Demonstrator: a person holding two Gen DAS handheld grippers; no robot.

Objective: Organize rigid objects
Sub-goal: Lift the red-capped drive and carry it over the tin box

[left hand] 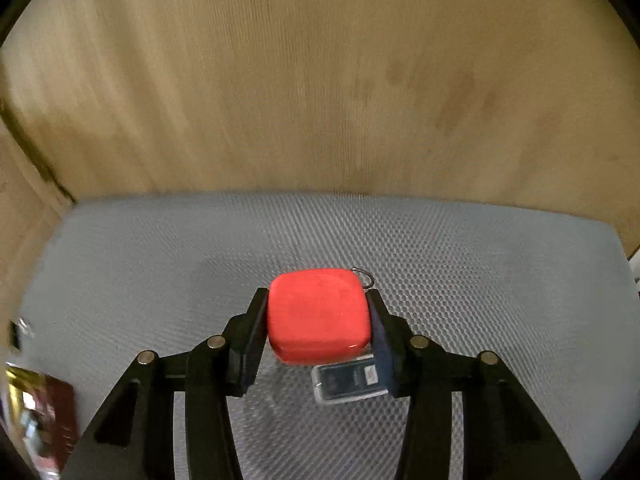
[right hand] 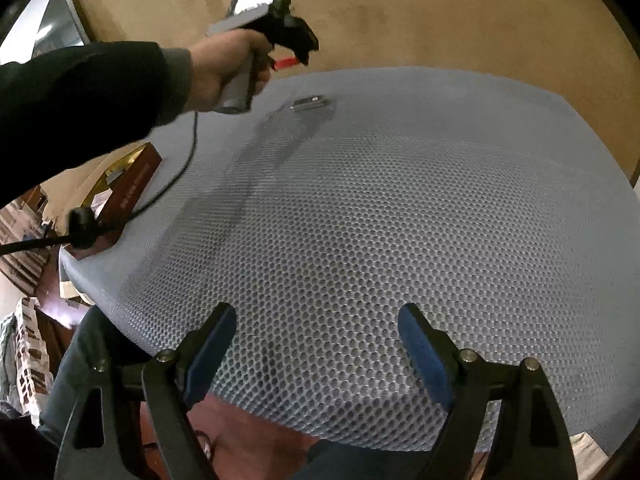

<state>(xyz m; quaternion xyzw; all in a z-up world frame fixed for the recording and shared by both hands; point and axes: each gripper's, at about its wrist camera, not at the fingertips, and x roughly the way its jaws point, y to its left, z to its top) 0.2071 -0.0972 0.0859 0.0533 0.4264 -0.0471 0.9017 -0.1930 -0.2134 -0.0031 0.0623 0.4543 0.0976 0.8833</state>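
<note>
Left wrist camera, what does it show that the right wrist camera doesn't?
Only the left wrist view shows the red square case whole, clamped between the left gripper pads. Only the right wrist view shows the person's hand, dark sleeve, and the open, empty right gripper. Both show the grey honeycomb mat, the small clear case on it, and the maroon box.

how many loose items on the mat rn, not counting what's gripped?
1. A small clear case lies flat on the mat, just beneath the red block held in the left jaws. Others may sit outside both views.
</note>
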